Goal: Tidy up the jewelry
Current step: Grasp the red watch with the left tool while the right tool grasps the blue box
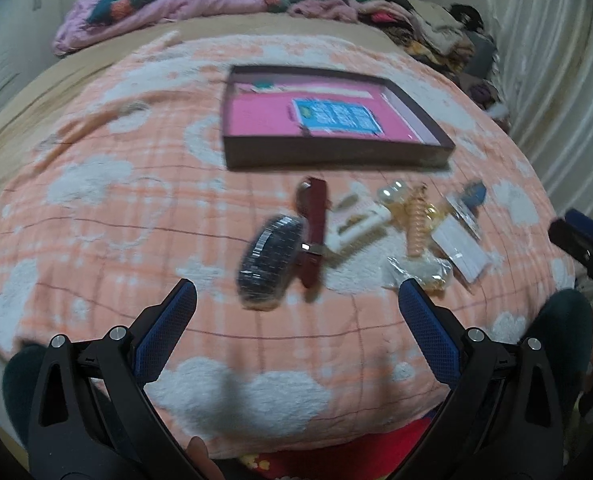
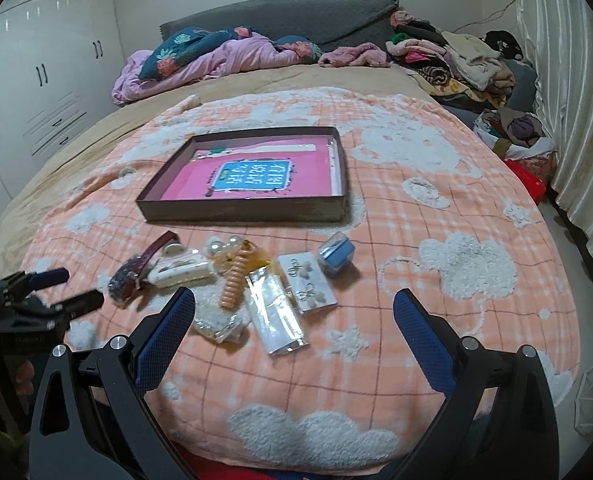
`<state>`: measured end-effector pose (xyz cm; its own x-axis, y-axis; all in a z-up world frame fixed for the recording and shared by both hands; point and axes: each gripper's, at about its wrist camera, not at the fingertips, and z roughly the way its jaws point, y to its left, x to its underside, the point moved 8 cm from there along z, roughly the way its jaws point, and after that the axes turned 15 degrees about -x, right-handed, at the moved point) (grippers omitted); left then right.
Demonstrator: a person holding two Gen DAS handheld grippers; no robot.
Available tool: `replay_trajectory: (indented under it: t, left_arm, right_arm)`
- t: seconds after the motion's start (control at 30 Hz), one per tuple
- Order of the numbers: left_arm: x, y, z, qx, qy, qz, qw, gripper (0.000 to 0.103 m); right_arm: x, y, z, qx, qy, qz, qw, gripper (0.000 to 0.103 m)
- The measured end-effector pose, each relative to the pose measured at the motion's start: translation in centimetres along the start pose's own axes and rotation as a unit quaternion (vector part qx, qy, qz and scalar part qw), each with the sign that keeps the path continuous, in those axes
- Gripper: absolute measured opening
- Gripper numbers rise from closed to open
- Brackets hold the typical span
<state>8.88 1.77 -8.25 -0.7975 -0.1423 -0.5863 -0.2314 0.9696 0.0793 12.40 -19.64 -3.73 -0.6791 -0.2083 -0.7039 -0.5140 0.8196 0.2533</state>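
Jewelry lies in a loose row on the peach blanket: a dark sparkly bangle stack [image 1: 266, 264] [image 2: 122, 286], a maroon strap [image 1: 312, 228] [image 2: 154, 252], a white case [image 1: 360, 224] [image 2: 180, 270], pearls [image 2: 220, 246], an orange spiral tie [image 1: 414, 228] [image 2: 234, 280], clear bags [image 2: 276, 316], an earring card [image 2: 308, 282] and a small blue box [image 2: 336, 256]. Behind them sits a shallow brown box [image 1: 336, 156] [image 2: 240, 210] with a pink book inside. My left gripper [image 1: 296, 300] [image 2: 80, 288] is open, just short of the bangles. My right gripper [image 2: 294, 308] [image 1: 562, 222] is open, near the bags.
The blanket [image 2: 416, 240] covers the near part of a bed. Crumpled bedding [image 2: 216, 56] and piled clothes [image 2: 448, 60] lie at the far end. White wardrobes [image 2: 36, 80] stand to the left and a curtain [image 2: 568, 100] hangs on the right.
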Motion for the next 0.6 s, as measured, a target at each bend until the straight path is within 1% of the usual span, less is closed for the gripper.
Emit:
replay_trajectory:
  t: [0.03,0.07,0.1,0.17,0.2,0.27,0.33,0.4,0.53,0.57,0.6]
  left_arm:
    - [0.1,-0.4,0.3,0.007,0.004,0.006,0.9999,0.089]
    - [0.2,-0.8,0.7,0.011,0.008,0.01,0.9999,0.08]
    - [0.2,-1.2,1.0,0.018,0.012,0.015,0.9996,0.068]
    - [0.3,-1.7,2.0,0.026,0.025,0.019,0.9992,0.055]
    - [0.4,-1.8,2.3,0.027,0.028,0.021,0.999,0.051]
    - [0.3,-1.9,3.0,0.022,0.028,0.022,0.9991,0.048]
    - [0.2,-2.0,3.5,0.024,0.033,0.021,0.9989,0.042]
    - [0.0,-2.0,3.9,0.026,0.032,0.022,0.9989,0.031]
    - [-0.4,-2.3,4.6,0.026,0.032,0.026,0.9988,0.026]
    - [-0.5,-2.4,4.7,0.027,0.032,0.028,0.9987,0.022]
    - [-0.5,-2.4,4.9,0.026,0.034,0.029,0.9987,0.02]
  right_arm:
    - [-0.1,-0.4,0.2,0.002,0.001,0.002,1.0,0.099]
    - [-0.1,-0.7,0.4,0.005,0.002,0.004,1.0,0.099]
    - [-0.1,-0.9,0.5,0.006,0.002,0.006,1.0,0.099]
    - [-0.2,-1.7,0.9,0.012,0.004,0.011,1.0,0.099]
    - [-0.3,-1.9,1.1,0.013,0.005,0.014,1.0,0.099]
    - [-0.3,-2.6,1.4,0.019,0.005,0.017,1.0,0.099]
    - [-0.5,-3.3,1.8,0.023,0.006,0.02,1.0,0.099]
    - [-0.6,-4.0,2.2,0.028,0.008,0.022,0.999,0.099]
    - [-0.8,-5.2,3.3,0.033,0.017,0.024,0.999,0.099]
    - [-0.9,-5.5,3.7,0.034,0.02,0.025,0.999,0.099]
    - [-0.8,-5.7,4.1,0.034,0.023,0.025,0.999,0.099]
